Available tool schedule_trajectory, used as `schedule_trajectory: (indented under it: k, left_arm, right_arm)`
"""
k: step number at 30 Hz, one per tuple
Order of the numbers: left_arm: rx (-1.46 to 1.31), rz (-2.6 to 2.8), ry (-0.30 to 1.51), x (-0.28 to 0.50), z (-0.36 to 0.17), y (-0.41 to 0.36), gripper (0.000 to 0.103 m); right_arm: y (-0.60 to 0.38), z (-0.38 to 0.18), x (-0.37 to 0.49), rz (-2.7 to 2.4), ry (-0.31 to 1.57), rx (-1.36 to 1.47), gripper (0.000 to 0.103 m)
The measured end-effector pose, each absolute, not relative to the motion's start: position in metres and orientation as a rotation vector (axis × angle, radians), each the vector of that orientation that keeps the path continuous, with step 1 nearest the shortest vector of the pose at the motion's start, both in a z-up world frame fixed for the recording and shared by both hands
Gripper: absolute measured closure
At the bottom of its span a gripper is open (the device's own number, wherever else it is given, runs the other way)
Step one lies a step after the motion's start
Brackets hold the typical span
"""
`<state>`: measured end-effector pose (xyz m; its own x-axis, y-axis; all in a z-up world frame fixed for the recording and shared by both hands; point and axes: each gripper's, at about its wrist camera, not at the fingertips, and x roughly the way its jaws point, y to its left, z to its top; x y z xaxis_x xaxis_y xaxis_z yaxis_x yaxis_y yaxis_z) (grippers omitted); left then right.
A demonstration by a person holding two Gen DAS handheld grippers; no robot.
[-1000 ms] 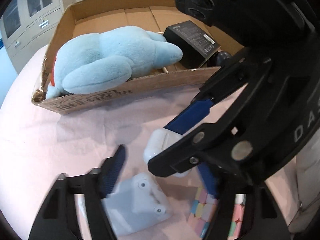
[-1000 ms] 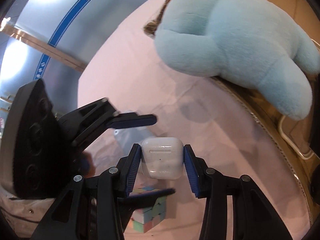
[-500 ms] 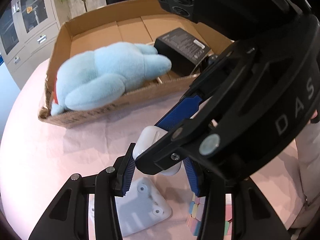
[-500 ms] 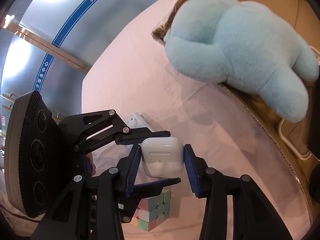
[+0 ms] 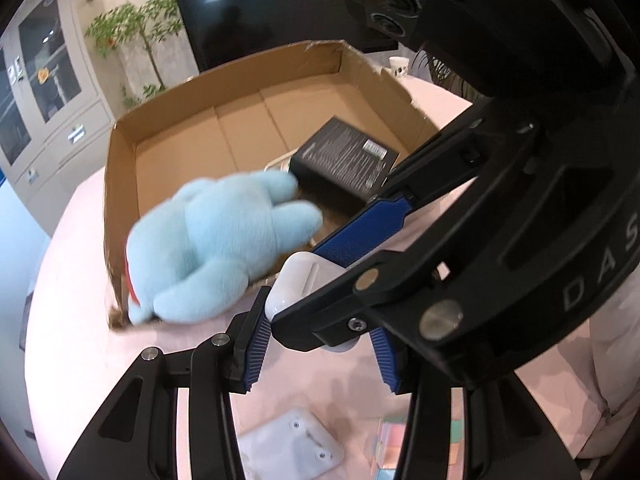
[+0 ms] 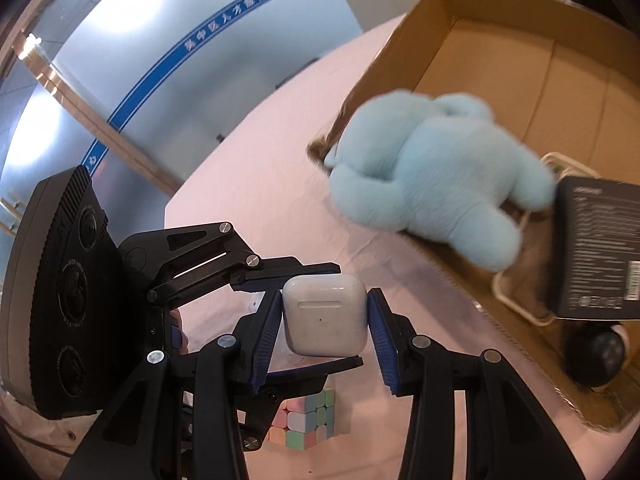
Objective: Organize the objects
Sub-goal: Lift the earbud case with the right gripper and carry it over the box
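The room was bright and evenly lit. Glare streaked the metal wall at ten o'clock. Motion blur softened the blue plush toy; fisheye bending and dark vignetting curled every edge.

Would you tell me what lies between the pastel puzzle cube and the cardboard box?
Only bare pink tablecloth between pastel cube and cardboard box, in the right wrist view.

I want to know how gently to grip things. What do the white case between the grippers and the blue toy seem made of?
White case: hard, glossy plastic by the look, with smooth rounded corners and a soft sheen. Blue toy: plush fabric with fuzzy pile and bulging limbs, probably soft stuffing inside.
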<state>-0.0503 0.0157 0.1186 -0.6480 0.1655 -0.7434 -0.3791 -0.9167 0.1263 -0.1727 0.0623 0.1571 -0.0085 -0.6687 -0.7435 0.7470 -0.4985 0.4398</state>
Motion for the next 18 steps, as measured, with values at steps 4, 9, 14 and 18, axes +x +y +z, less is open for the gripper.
schedule_trajectory:
  k: [4,9,14,18]
  left_arm:
    - [-1.086,2.567,0.422,-0.056,0.130,0.026,0.059]
    - [-1.029,2.550,0.446,-0.063,0.143,0.037,0.059]
    - [-0.993,2.534,0.484,-0.069,0.153,0.051,0.059]
    - [-0.958,2.503,0.515,-0.077,0.165,0.064,0.059]
  right_arm:
    - [0.076,0.174,-0.173,-1.763,0.071,1.169,0.062]
    - [0.081,0.197,-0.164,-1.836,0.067,1.126,0.062]
    - [0.097,0.210,-0.162,-1.893,0.029,1.085,0.062]
    - [0.113,0.218,-0.164,-1.932,-0.010,1.060,0.062]
